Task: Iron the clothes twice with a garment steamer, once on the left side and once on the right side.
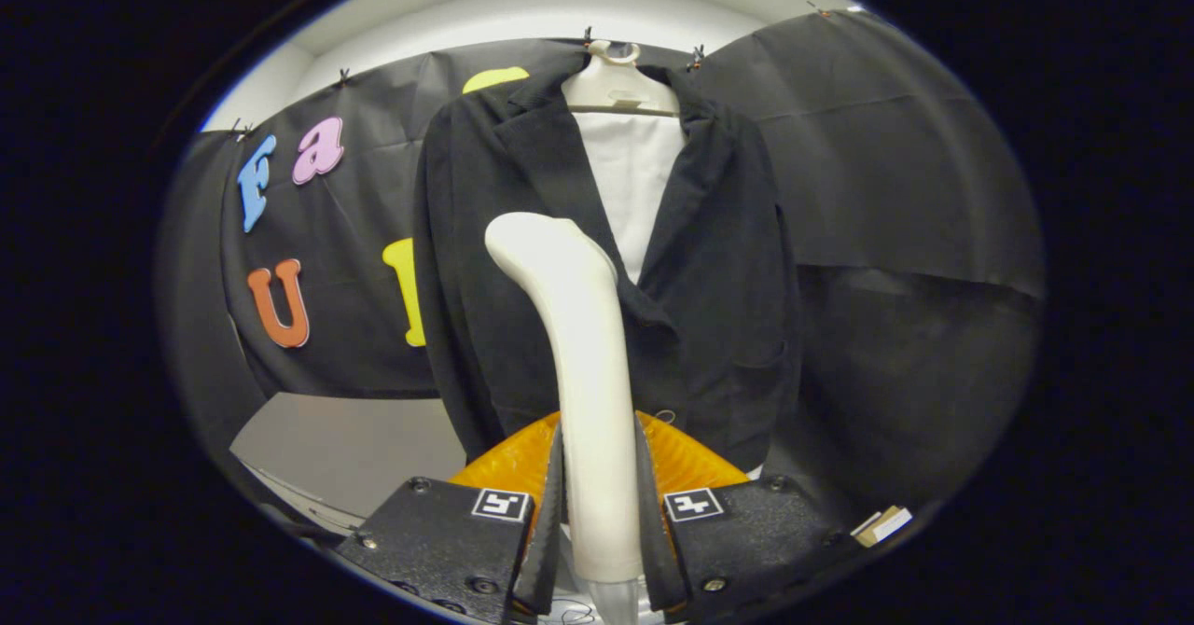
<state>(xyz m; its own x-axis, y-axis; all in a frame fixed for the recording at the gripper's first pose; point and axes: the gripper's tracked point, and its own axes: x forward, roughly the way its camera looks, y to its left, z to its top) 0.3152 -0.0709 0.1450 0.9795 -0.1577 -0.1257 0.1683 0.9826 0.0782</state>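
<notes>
A dark jacket [718, 261] hangs on a pale hanger [617, 84] against the booth wall, open at the front over a white inner panel [632, 177]. My gripper [599, 476] is shut on the handle of a cream garment steamer [578, 326], which stands upright between my fingers. The steamer's bent head [536, 238] rises in front of the jacket's left front panel, at about chest height. I cannot tell whether the head touches the cloth.
A pale floor or table patch [345, 448] lies below the wall cloth left of the jacket. A small cardboard piece [881, 524] sits low beyond my right finger. Dark cloth drapes to the jacket's right.
</notes>
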